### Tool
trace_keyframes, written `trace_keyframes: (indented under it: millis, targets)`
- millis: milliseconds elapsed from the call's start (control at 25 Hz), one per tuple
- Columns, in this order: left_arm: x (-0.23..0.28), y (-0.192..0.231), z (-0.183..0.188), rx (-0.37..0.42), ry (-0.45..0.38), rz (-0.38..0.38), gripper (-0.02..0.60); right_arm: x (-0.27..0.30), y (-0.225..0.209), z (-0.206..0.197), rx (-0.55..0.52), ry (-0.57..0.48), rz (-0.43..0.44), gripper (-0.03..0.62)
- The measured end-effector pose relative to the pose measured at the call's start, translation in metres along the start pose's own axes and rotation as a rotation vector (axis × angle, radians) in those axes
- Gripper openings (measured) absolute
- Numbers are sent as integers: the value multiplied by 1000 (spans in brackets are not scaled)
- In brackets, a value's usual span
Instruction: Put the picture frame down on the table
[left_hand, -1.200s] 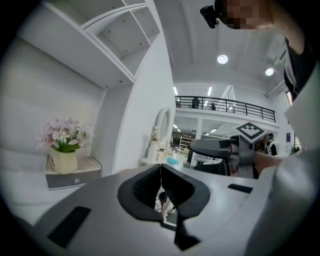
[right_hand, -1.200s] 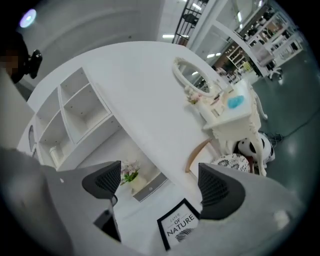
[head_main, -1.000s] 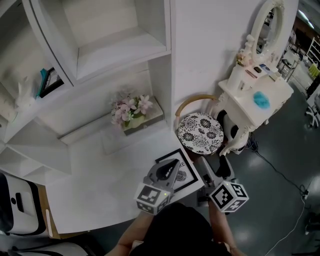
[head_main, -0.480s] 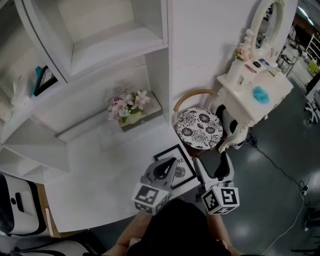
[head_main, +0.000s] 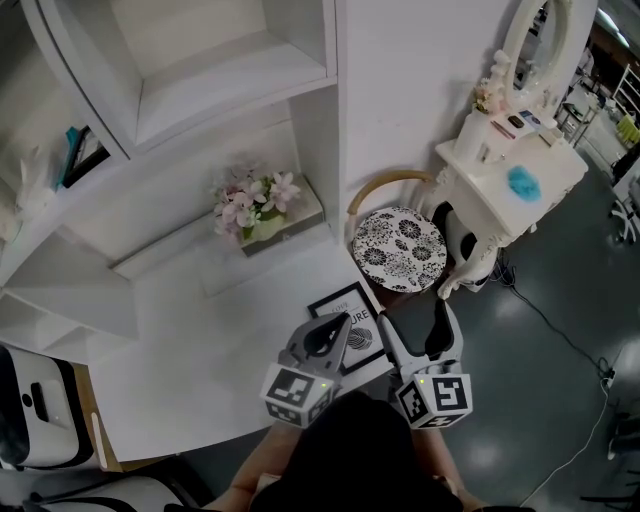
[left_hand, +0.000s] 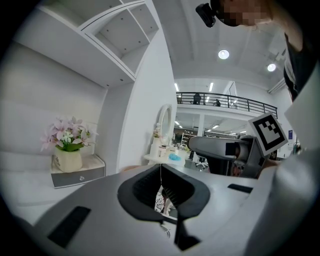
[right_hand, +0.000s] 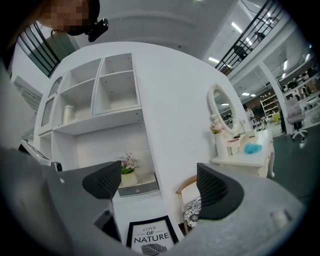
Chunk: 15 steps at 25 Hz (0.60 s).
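The black picture frame (head_main: 355, 322) lies flat on the white table (head_main: 200, 350) near its front right corner. Its print, "LOVE OF NATURE" with a leaf, shows in the right gripper view (right_hand: 149, 239). My left gripper (head_main: 336, 324) hovers over the frame's left side. Its jaws (left_hand: 161, 181) are shut, pads pressed together with nothing seen between them. My right gripper (head_main: 420, 322) is just right of the frame, past the table edge. It stands open (right_hand: 160, 192), and the frame lies below and ahead between its pads, untouched.
Pink flowers in a pot (head_main: 255, 208) stand on a small drawer box at the back of the table. White shelves (head_main: 200, 80) rise behind. A chair with a patterned seat (head_main: 400, 250) and a white dressing table with mirror (head_main: 510, 170) stand to the right.
My right gripper has drifted left, closer to the table corner and the frame. The frame and the left gripper have stayed nearly where they were.
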<state>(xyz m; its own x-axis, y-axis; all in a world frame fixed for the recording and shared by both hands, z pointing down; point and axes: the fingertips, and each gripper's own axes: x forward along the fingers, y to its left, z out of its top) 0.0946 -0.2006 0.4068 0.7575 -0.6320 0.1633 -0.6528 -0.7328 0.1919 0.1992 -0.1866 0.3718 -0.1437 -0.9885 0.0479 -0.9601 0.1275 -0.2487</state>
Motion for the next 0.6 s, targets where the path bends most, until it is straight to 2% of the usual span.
trace_keyframes:
  millis: [120, 240, 360, 520, 600]
  targets:
    - [-2, 0, -2, -5, 2, -1, 12, -1, 3, 2, -11, -9, 2, 457]
    - [-3, 0, -3, -15, 1, 0, 12, -3, 5, 8, -31, -32, -1, 405]
    - [-4, 0, -5, -20, 2, 3, 12, -4, 8, 12, -62, -40, 6, 394]
    - [-5, -1, -5, -28, -2, 5, 12, -8, 8, 14, -79, -41, -6, 329]
    - [-7, -1, -3, -43, -17, 7, 12, -8, 9, 12, -71, -34, 1, 327]
